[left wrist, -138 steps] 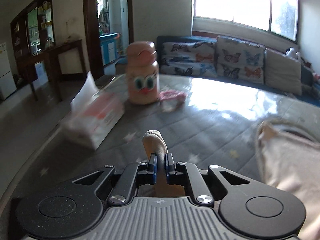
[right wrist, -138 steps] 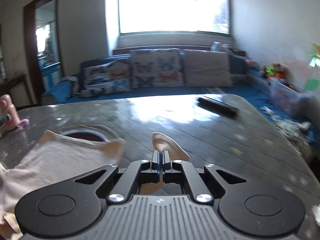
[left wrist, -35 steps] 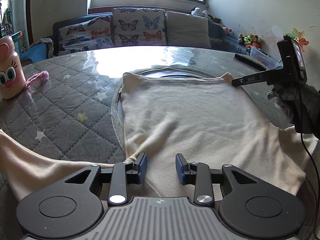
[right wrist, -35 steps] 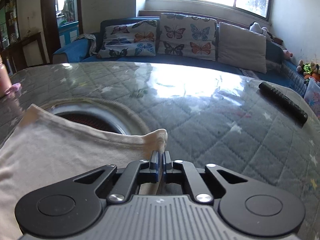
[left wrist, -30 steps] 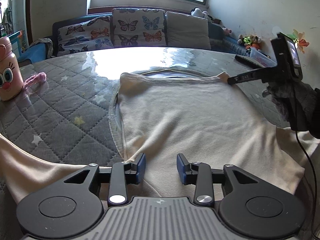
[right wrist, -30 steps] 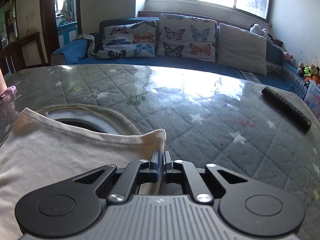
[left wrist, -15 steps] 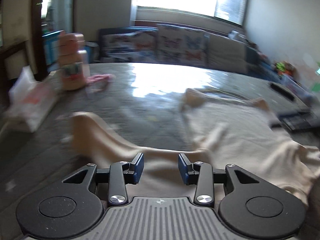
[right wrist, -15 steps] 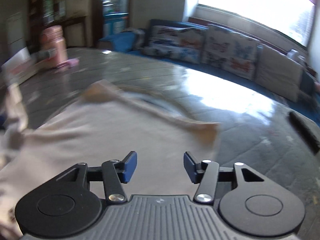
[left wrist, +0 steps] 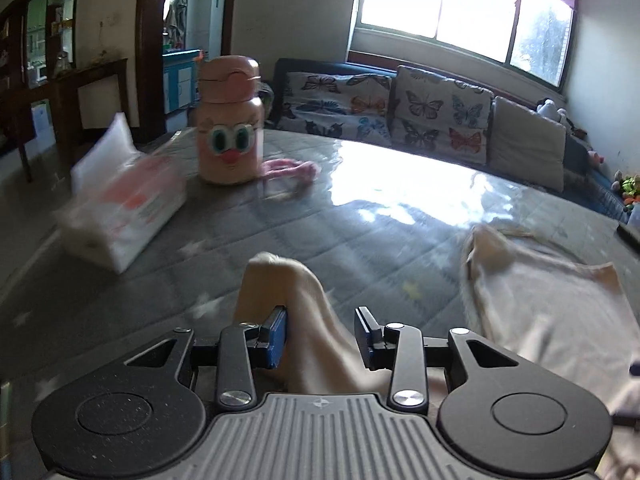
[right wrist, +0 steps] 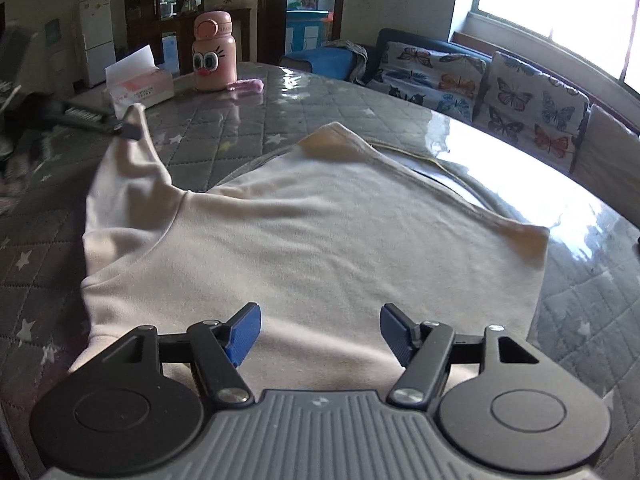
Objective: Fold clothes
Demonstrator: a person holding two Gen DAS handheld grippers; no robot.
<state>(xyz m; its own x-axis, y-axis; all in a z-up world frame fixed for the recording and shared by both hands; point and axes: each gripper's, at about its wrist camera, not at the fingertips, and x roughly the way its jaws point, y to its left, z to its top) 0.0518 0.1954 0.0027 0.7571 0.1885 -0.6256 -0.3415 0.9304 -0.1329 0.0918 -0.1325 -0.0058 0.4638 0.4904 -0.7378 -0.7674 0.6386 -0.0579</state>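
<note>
A cream long-sleeved shirt (right wrist: 320, 240) lies spread flat on the grey quilted table (right wrist: 240, 136). My right gripper (right wrist: 320, 332) hovers open just over the shirt's near part, nothing between its blue pads. One sleeve (right wrist: 132, 168) runs out to the left, its end raised at the other gripper's dark finger (right wrist: 128, 131). In the left wrist view that sleeve end (left wrist: 280, 280) stands up between the jaws of my left gripper (left wrist: 321, 334), which are apart, the cloth brushing the left pad. The shirt's body (left wrist: 540, 300) lies to the right.
A pink bottle with a cartoon face (left wrist: 230, 136) stands at the far left of the table beside a tissue pack (left wrist: 120, 208) and a pink strap (left wrist: 292, 168). A dark remote (left wrist: 630, 234) lies at the right edge. A sofa with butterfly cushions (left wrist: 400, 116) runs behind.
My right gripper has let go of the shirt's corner, opened and drawn back over the body. My left gripper swung left, and the sleeve end now sits between its open jaws.
</note>
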